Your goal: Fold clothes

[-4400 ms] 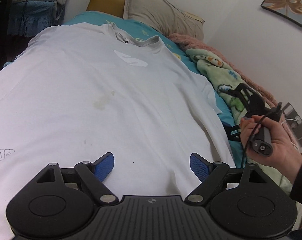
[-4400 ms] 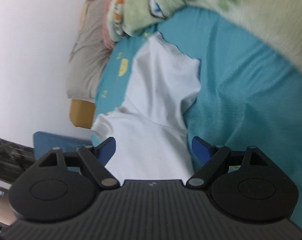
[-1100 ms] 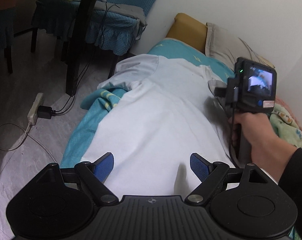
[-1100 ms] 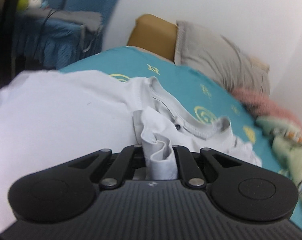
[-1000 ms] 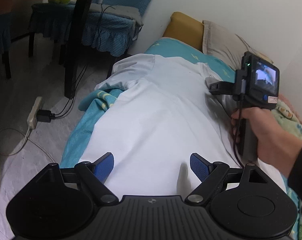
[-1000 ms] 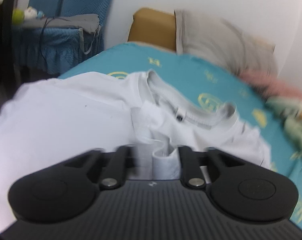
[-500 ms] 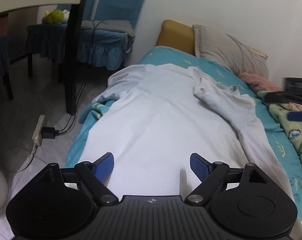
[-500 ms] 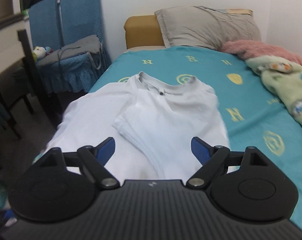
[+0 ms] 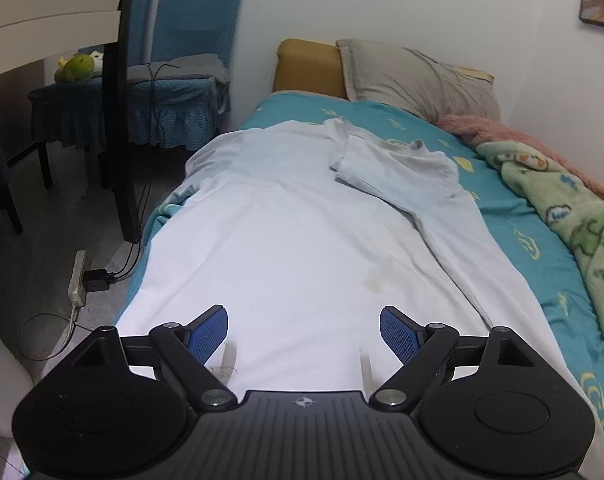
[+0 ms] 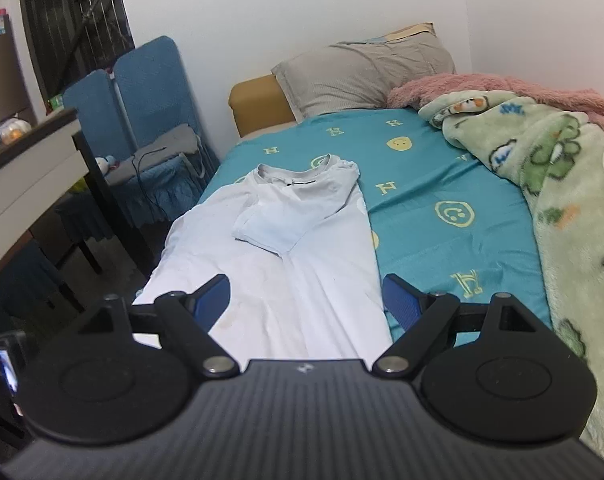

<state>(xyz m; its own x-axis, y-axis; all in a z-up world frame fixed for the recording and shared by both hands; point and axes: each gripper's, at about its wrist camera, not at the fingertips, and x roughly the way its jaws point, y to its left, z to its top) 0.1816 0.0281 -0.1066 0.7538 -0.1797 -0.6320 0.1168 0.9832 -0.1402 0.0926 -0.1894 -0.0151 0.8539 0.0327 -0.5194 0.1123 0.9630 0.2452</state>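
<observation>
A white T-shirt (image 9: 285, 240) lies flat on the teal bed sheet (image 9: 518, 216), collar toward the pillows. Its right side and sleeve (image 10: 269, 228) are folded inward over the chest; the shirt also shows in the right wrist view (image 10: 302, 292). My left gripper (image 9: 304, 334) is open and empty, hovering over the shirt's hem end. My right gripper (image 10: 306, 300) is open and empty, held back above the shirt's lower part, not touching it.
A green patterned blanket (image 10: 562, 184) and a pink one (image 10: 482, 84) are piled on the bed's right side. Grey pillow (image 9: 414, 76) and tan cushion (image 9: 306, 68) at the head. A desk (image 10: 25, 176), blue chairs (image 9: 173, 80) and a power strip (image 9: 77, 280) stand left of the bed.
My right gripper held the sleeve bunched in its jaws, laid it over the chest, opened and pulled back. The left gripper stayed open and swung slightly right over the hem.
</observation>
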